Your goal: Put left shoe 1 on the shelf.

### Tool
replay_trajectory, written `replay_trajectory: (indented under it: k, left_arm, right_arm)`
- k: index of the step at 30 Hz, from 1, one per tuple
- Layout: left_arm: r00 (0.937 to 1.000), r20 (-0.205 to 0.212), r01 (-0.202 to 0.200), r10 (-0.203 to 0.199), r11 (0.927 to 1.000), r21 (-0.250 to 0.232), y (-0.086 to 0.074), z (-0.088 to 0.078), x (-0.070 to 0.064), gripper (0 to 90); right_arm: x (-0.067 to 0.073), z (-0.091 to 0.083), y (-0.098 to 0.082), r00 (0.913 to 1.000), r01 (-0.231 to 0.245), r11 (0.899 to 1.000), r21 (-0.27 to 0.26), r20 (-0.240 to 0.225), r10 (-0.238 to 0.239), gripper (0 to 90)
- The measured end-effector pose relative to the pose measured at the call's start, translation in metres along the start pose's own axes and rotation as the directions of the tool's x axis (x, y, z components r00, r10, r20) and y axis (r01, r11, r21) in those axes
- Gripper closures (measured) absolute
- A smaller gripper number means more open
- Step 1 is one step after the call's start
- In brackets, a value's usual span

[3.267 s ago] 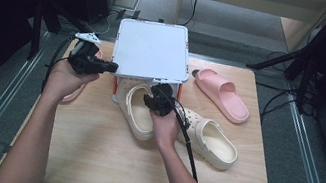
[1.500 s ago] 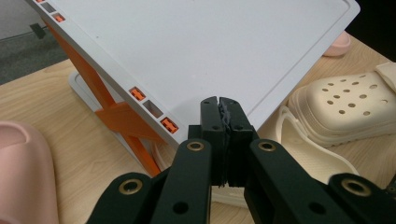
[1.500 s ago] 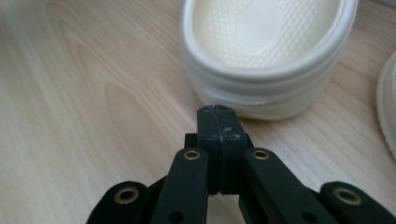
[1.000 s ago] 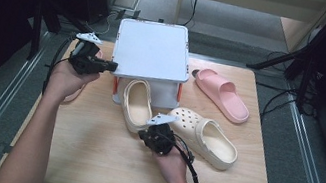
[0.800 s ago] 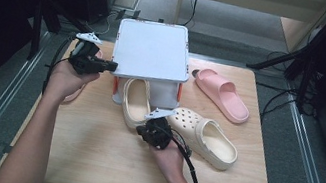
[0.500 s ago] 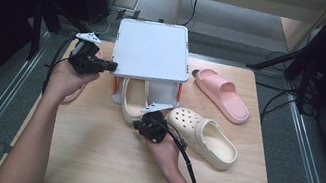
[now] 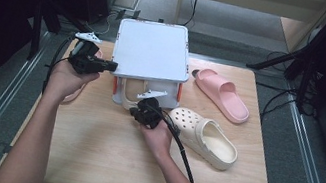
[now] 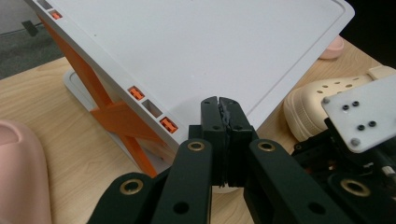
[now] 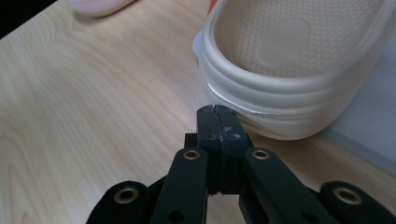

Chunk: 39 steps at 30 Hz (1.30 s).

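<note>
A white rack (image 7: pixel 151 51) on orange legs stands at the table's far middle. A cream clog (image 7: pixel 131 92) lies mostly under it, heel toward me. My right gripper (image 7: pixel 139 113) is shut and empty, its tip against that heel; the right gripper view has the shut gripper (image 9: pixel 217 112) meeting the clog's heel rim (image 9: pixel 289 107). My left gripper (image 7: pixel 107 65) is shut with nothing in it and rests at the rack's left edge; in the left gripper view, the gripper (image 8: pixel 220 103) lies over the white top (image 8: pixel 187 46). A second cream clog (image 7: pixel 203 137) lies to the right.
A pink slide (image 7: pixel 224 94) lies at the far right of the wooden table (image 7: pixel 103 162). Another pink slide (image 8: pixel 18 172) sits by my left hand. Black cables trail from both grippers. Dark stands and floor rails surround the table.
My right gripper has moved away from me toward the rack, and the cream clog in front of it has slid further beneath the rack. The left gripper has stayed put.
</note>
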<state>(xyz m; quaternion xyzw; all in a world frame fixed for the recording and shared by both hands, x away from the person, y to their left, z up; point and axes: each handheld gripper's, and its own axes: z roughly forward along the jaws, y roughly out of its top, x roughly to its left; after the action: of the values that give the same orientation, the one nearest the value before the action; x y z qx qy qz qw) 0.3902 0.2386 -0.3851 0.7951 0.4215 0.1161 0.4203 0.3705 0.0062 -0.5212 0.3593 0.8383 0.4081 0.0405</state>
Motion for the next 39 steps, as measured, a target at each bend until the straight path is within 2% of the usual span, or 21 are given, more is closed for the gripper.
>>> replay_trajectory:
  k: [9,12,21,28,31,33,36,39]
  left_arm:
    - [1.0,0.001,0.002,-0.002,1.0,-0.001,0.0,0.0,0.0,89.4]
    - [1.0,-0.007,0.001,-0.001,1.0,-0.002,0.0,0.0,0.001,89.4]
    - [0.9998,0.016,0.015,-0.015,0.9998,-0.01,-0.001,0.0,0.003,88.3]
    - [0.9999,0.006,0.014,-0.014,0.9997,-0.02,0.0,0.0,0.004,86.4]
    - [0.9987,0.039,0.034,-0.033,0.9992,-0.02,0.0,-0.001,0.006,78.0]
    - [0.9985,0.037,0.042,-0.041,0.9989,-0.02,0.0,-0.002,0.005,75.1]
    - [0.9974,0.031,0.066,-0.065,0.9976,-0.021,0.002,-0.006,0.004,69.0]
    - [0.9955,0.045,0.085,-0.083,0.9957,-0.037,0.004,-0.012,0.001,64.1]
  right_arm:
    - [-0.003,0.013,0.011,0.9986,0.011,1.0,-0.003,0.052,-0.01,89.8]
    - [-0.005,0.015,0.012,0.9992,0.001,1.0,-0.003,0.04,-0.001,90.0]
    - [0.002,0.023,0.016,0.9997,0.009,1.0,-0.006,0.024,-0.009,90.0]
    - [0.002,0.026,0.018,0.9997,0.0,1.0,-0.007,0.023,0.0,89.9]
    - [0.003,0.023,0.017,0.9999,0.013,1.0,0.002,0.011,-0.013,89.6]
    - [0.003,0.017,0.016,0.9999,0.016,1.0,0.002,0.002,-0.016,88.9]
    - [0.003,0.006,0.015,0.9991,0.018,1.0,-0.01,-0.038,-0.019,86.7]
    - [0.008,-0.008,0.014,0.9972,0.041,0.999,-0.017,-0.062,-0.042,85.0]
